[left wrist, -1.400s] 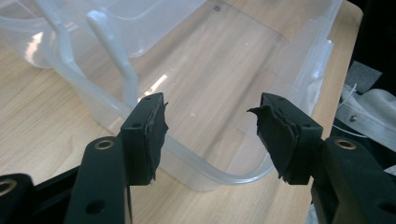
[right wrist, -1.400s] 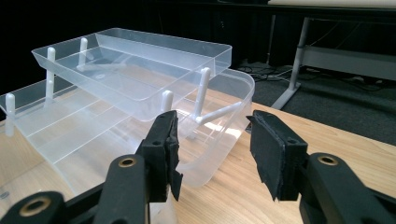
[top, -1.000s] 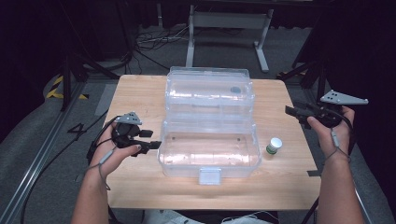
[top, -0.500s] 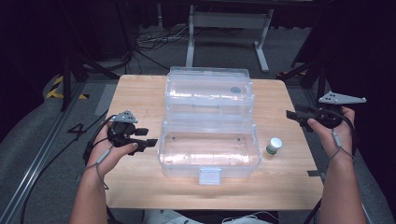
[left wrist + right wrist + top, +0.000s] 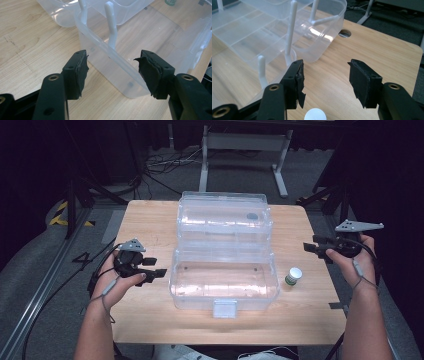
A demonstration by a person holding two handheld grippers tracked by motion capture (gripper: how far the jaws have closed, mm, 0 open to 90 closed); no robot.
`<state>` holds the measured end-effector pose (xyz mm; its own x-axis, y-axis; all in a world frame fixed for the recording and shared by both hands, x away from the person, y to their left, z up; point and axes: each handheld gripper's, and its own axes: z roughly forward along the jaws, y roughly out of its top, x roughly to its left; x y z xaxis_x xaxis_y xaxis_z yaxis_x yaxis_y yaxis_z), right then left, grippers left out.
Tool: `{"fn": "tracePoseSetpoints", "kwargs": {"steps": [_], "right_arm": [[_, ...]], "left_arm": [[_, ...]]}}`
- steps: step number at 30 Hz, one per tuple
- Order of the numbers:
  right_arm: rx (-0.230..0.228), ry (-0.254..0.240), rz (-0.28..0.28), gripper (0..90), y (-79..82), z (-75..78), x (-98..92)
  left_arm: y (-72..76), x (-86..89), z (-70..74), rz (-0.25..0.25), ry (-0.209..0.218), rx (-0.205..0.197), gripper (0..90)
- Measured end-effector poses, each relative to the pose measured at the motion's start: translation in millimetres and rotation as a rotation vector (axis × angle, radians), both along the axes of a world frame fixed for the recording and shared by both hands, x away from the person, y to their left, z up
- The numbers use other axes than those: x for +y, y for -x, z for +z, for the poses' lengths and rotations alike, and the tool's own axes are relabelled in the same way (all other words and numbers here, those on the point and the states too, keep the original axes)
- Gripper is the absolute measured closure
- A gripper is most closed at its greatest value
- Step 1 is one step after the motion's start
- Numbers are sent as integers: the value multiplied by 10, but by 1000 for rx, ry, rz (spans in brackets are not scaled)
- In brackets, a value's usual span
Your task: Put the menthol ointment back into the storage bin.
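A clear plastic storage box (image 5: 223,279) stands open in the middle of the wooden table (image 5: 150,220), its lid (image 5: 225,217) laid back behind it. In the left gripper view the box's near corner (image 5: 130,75) lies just past the jaws. My left gripper (image 5: 157,270) is held open to the left of the box, nothing between its jaws (image 5: 112,70). My right gripper (image 5: 312,247) hangs open beyond the box's right side, above the table. A small green bottle with a white cap (image 5: 293,276) stands right of the box; its cap (image 5: 315,115) sits below the right jaws (image 5: 325,80).
A white latch (image 5: 224,308) sits on the box's front wall. White hinge arms (image 5: 292,27) link box and lid. The table has a round hole (image 5: 345,33) near its far edge. Cables and a metal stand base (image 5: 245,150) lie on the floor beyond the table.
The left gripper has drawn back left, away from the box's side. The right gripper has sunk slightly and stayed open. The box and bottle have not moved.
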<state>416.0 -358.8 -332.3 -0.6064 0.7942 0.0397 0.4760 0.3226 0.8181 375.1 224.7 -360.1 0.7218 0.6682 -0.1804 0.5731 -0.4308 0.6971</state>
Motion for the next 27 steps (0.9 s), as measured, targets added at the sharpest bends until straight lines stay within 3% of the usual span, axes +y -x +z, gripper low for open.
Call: {"fn": "tracePoseSetpoints", "kwargs": {"steps": [6,12,22,27], "right_arm": [[44,47,20,459,-24,-48,39],[56,99,64,454,-40,-85,134],[182,178,99,428,-115,-272,236],[212,209,105,421,-142,-336,257]], "left_arm": [[-2,1,-6,-1,-5,4,404],[-3,14,-5,3,-3,4,404],[-1,25,-5,5,-1,5,400],[-3,28,-9,3,-4,8,397]]}}
